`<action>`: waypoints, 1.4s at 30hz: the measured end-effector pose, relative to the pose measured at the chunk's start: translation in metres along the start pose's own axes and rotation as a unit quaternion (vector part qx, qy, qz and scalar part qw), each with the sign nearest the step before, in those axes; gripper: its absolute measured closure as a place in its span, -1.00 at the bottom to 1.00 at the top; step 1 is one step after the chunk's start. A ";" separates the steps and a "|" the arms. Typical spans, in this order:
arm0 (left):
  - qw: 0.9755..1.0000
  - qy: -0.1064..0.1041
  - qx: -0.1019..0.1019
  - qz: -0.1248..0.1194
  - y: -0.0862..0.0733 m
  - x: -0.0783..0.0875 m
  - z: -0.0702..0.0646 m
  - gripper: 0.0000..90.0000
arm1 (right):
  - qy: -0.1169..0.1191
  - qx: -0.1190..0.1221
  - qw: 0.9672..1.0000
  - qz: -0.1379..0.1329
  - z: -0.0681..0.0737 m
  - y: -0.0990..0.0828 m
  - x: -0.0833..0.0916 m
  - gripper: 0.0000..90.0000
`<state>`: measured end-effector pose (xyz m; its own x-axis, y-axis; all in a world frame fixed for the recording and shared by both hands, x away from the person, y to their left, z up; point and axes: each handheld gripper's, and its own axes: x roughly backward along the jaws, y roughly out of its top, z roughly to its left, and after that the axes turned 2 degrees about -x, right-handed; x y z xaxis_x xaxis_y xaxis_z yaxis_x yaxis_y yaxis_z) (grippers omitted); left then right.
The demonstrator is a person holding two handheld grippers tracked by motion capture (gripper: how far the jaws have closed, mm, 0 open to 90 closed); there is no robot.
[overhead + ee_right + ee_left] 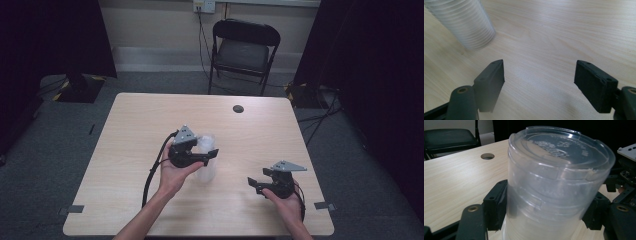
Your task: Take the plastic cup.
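- The left gripper (204, 156) has its black pads (495, 203) pressed on either side of a stack of clear plastic cups (554, 185), clamped a little below the top, at a middling width.
- In the left gripper view the uppermost cup is capped by a clear lid (564, 147), sitting flat with a small tab at its rim.
- The stack stands upright near the middle of the table (150, 115), a touch toward the person's edge; from above the stack (206, 160) reads as a pale column right beside the left hand (175, 172).
- The right gripper (256, 184) hovers low near the front right corner, jaws wide apart, nothing between them; its own view shows bare wood between the pads (490, 80) and the ribbed foot of the stack (466, 22) off to the upper left.
- My read: the left is the steadying hand, and the free right one is likely about to come in for the lid or the top cup.
- To do that well, keep the squeeze gentle; thin plastic like this should buckle or pinch the nested cups together under a hard clamp.
- Hold the stack vertical and planted on the table, so any pull from the right goes straight up.
- The right should approach level with the rim, well clear of the left pads, and grip only the top piece.
- Main risk: the whole stack lifting or tipping toward the right edge.
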<state>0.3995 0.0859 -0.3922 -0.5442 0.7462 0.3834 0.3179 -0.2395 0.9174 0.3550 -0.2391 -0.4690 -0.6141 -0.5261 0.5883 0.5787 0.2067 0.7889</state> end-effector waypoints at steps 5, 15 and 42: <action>1.000 0.001 -0.003 -0.004 0.002 0.002 -0.001 -0.26 | 0.000 0.000 1.000 0.000 0.000 0.000 0.000 -0.46; 1.000 0.001 0.004 -0.014 0.005 0.003 -0.001 -0.22 | 0.003 0.004 1.000 -0.002 0.000 0.000 0.000 -0.45; 0.999 -0.007 -0.026 -0.044 0.040 0.020 -0.010 -0.20 | 0.004 0.002 1.000 -0.001 0.001 0.001 -0.002 -0.45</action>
<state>0.3933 0.0849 -0.3467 -0.5571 0.7746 0.2995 0.2287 -0.2036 0.9520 0.3562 -0.2376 -0.4691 -0.6112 -0.5336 0.5845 0.5746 0.2087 0.7914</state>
